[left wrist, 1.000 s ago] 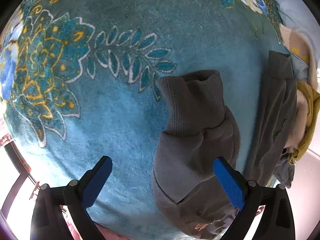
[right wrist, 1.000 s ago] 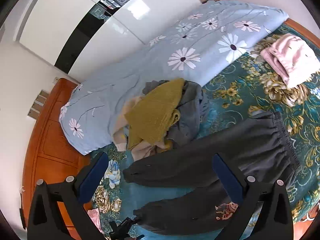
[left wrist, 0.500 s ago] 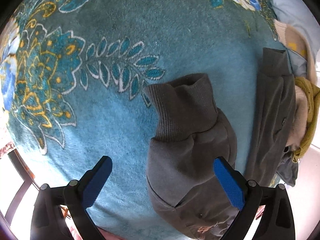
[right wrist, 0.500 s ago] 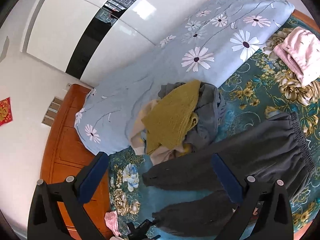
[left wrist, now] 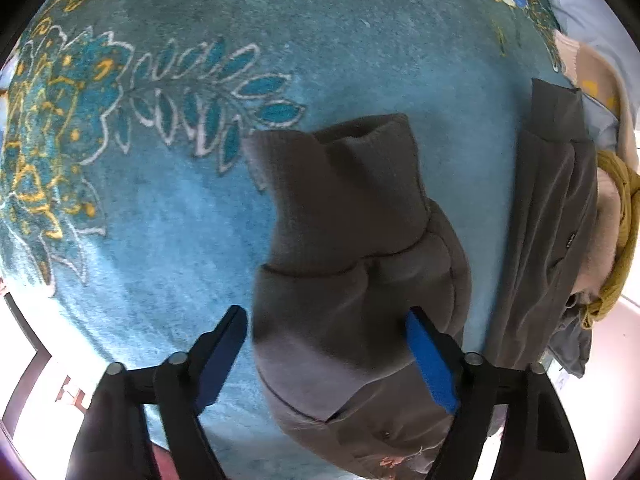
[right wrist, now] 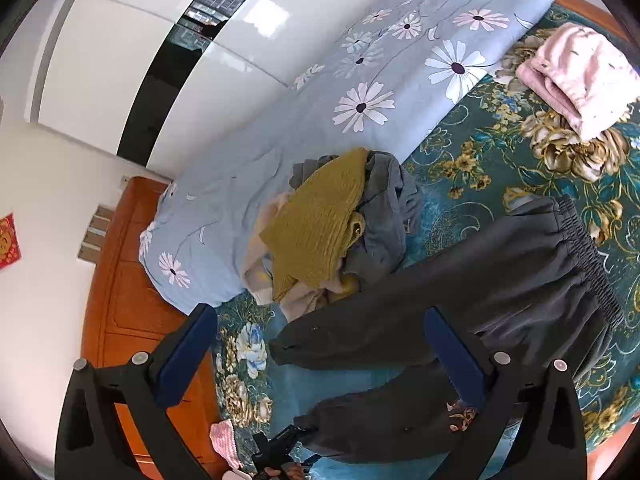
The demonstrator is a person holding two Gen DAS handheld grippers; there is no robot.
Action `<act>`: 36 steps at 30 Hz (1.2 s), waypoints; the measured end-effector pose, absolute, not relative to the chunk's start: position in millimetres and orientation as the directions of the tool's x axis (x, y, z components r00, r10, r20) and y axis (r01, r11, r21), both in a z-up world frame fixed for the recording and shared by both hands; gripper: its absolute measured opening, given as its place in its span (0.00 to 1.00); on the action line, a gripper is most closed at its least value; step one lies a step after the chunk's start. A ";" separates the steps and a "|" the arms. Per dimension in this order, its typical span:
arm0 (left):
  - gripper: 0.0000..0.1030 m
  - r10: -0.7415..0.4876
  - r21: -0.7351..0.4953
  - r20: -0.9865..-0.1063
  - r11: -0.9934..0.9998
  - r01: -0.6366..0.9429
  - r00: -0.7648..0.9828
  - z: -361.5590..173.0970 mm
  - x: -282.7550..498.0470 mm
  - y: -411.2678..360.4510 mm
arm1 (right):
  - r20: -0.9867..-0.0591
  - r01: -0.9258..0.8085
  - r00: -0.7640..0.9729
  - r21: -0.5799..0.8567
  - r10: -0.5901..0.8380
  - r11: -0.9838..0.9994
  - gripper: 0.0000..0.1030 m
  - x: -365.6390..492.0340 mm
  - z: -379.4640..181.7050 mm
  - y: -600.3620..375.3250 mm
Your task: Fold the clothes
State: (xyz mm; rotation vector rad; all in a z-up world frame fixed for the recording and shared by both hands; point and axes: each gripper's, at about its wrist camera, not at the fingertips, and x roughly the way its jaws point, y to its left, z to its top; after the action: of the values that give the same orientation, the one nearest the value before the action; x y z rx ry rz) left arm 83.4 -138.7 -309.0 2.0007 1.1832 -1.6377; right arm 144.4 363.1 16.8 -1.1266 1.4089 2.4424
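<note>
Dark grey sweatpants lie spread on the teal floral bedspread, both legs pointing left. In the left wrist view the near leg's ribbed cuff lies close below me. My left gripper is open, its jaws straddling that leg just behind the cuff, the right blue pad against the cloth. The other leg lies to the right. My right gripper is open and empty, held high above the bed over the pants' legs. The left gripper shows small at the near cuff.
A heap of unfolded clothes topped by a mustard knit sits beside the pants. A folded pink garment lies at the far right. A light blue daisy quilt runs along the back. A wooden bed frame is at left.
My left gripper has come lower and closer onto the near pant leg, its jaws narrowing around it. My right gripper has risen and tilted, so the bed looks further off.
</note>
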 end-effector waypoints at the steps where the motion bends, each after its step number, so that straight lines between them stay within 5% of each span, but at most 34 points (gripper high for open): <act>1: 0.78 0.400 -0.256 -0.916 -0.616 0.745 0.016 -310.3 83.6 -136.2 | -0.645 -0.430 -0.720 0.704 -0.256 -0.565 1.00 146.0 15.2 365.1; 9: 0.74 0.374 -0.214 -0.926 -0.621 0.754 0.046 -313.6 91.6 -120.8 | -0.727 -0.569 -0.658 0.650 -0.195 -0.503 1.00 176.4 -27.9 400.8; 13: 0.26 0.362 -0.186 -0.929 -0.626 0.758 0.071 -313.4 94.6 -113.9 | -0.790 -0.710 -0.591 0.605 -0.162 -0.360 1.00 220.4 -75.0 436.5; 16: 0.06 0.331 -0.174 -0.942 -0.632 0.755 0.060 -302.4 92.6 -105.8 | -0.839 -0.790 -0.522 0.543 -0.153 -0.284 1.00 254.4 -108.0 458.8; 24: 0.05 0.247 -0.137 -0.967 -0.700 0.701 0.058 -259.7 72.6 -72.7 | -0.900 -0.907 -0.391 0.412 -0.191 -0.089 0.98 319.8 -203.8 494.7; 30: 0.05 0.202 -0.099 -0.977 -0.725 0.681 0.074 -243.5 68.9 -52.2 | -0.911 -0.938 -0.330 0.347 -0.246 -0.026 0.80 328.7 -263.9 505.3; 33: 0.05 0.180 -0.079 -0.980 -0.731 0.678 0.081 -237.5 69.5 -43.6 | -0.898 -0.930 -0.348 0.366 -0.270 -0.017 0.62 323.0 -277.7 506.1; 35: 0.05 0.179 -0.078 -0.981 -0.721 0.688 0.076 -234.4 71.1 -40.8 | -0.889 -0.931 -0.346 0.366 -0.299 -0.009 0.38 318.0 -286.9 505.1; 36: 0.05 0.180 -0.080 -0.981 -0.714 0.695 0.072 -232.9 72.1 -39.8 | -0.886 -0.931 -0.347 0.364 -0.308 0.000 0.37 316.4 -290.1 504.8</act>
State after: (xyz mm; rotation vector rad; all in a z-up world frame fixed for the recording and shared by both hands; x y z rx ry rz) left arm 72.1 -39.8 -232.9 1.9442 0.8674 -1.6809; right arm 316.4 504.8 -290.1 -1.2850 1.6944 1.3641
